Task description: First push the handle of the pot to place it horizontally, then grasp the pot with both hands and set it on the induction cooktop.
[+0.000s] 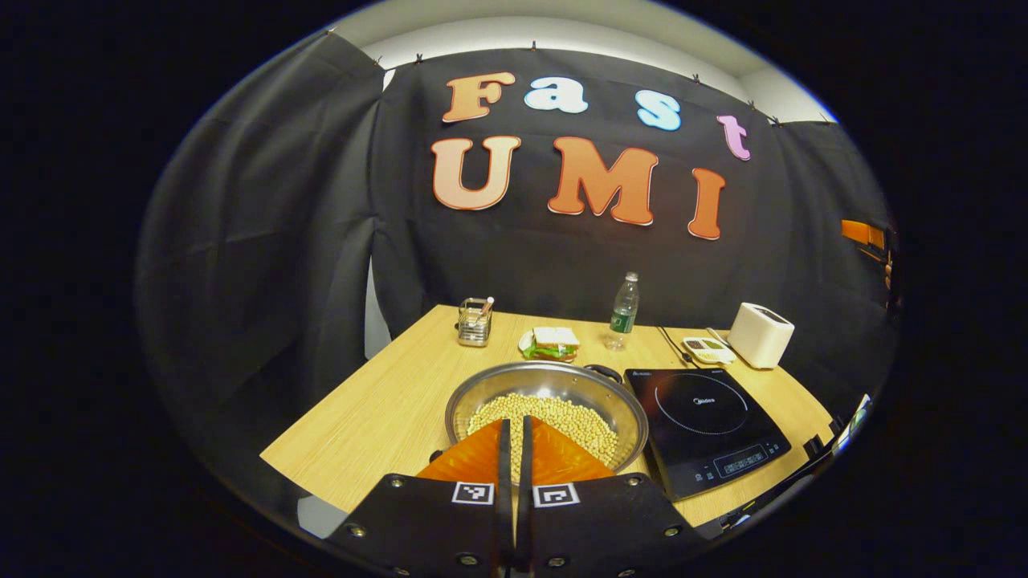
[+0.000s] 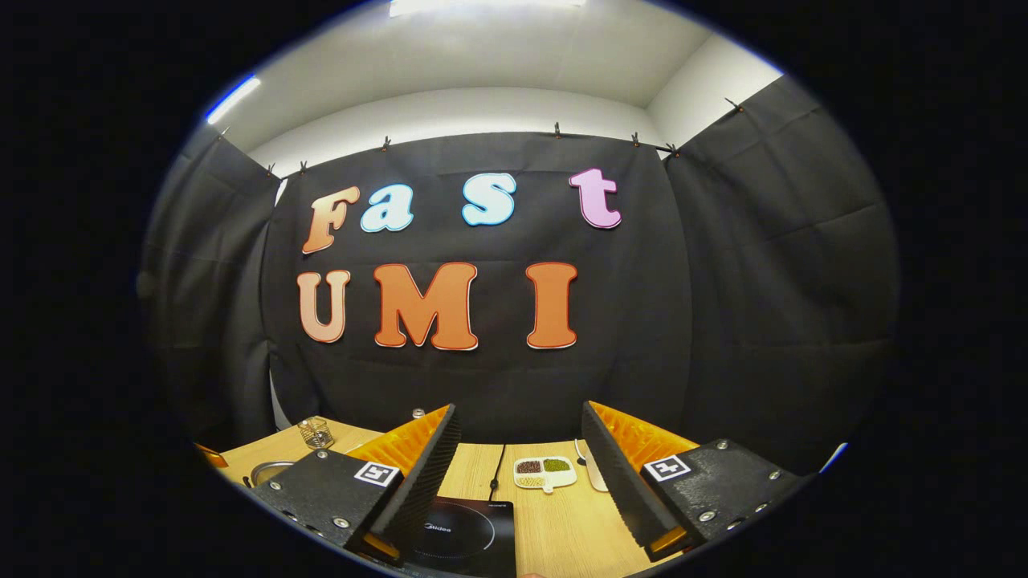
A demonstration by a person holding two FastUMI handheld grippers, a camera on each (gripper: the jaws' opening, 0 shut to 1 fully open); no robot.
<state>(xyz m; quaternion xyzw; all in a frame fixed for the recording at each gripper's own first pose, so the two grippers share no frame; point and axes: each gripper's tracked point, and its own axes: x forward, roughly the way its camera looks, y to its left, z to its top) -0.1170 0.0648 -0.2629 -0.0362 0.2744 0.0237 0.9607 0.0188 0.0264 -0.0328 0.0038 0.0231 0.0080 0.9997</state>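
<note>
In the left gripper view we see our left gripper [image 1: 515, 433] with its fingers pressed together, nothing between them, poised over the near rim of the pot [image 1: 482, 395]. The pot is a wide, shallow steel pan holding a heap of pale beans [image 1: 562, 417], and it sits on the wooden surface [image 1: 377, 401] just to the left of the induction cooktop [image 1: 707, 429], almost touching its edge but not on it. One dark handle [image 1: 604, 371] shows at the pot's far rim, toward the cooktop's far corner; another dark bit peeks out at the near rim beside our fingers, though we cannot tell its shape. Farther back on the surface stand a small glass holder [image 1: 475, 321], a sandwich on a plate [image 1: 551, 343], a plastic water bottle [image 1: 623, 311], a small divided dish [image 1: 707, 350] and a white toaster [image 1: 760, 334] near the right corner. In the right gripper view our right gripper [image 2: 520, 474] has its fingers spread wide apart, holding nothing, raised above the surface [image 2: 562, 522]. Between them we see the cooktop [image 2: 462, 536] below, its cord [image 2: 498, 466] running back, and the divided dish [image 2: 544, 473] of coloured grains beyond it. At the far left of this view a sliver of the pot's rim [image 2: 269, 470] shows, with the glass holder [image 2: 316, 432] behind it.
</note>
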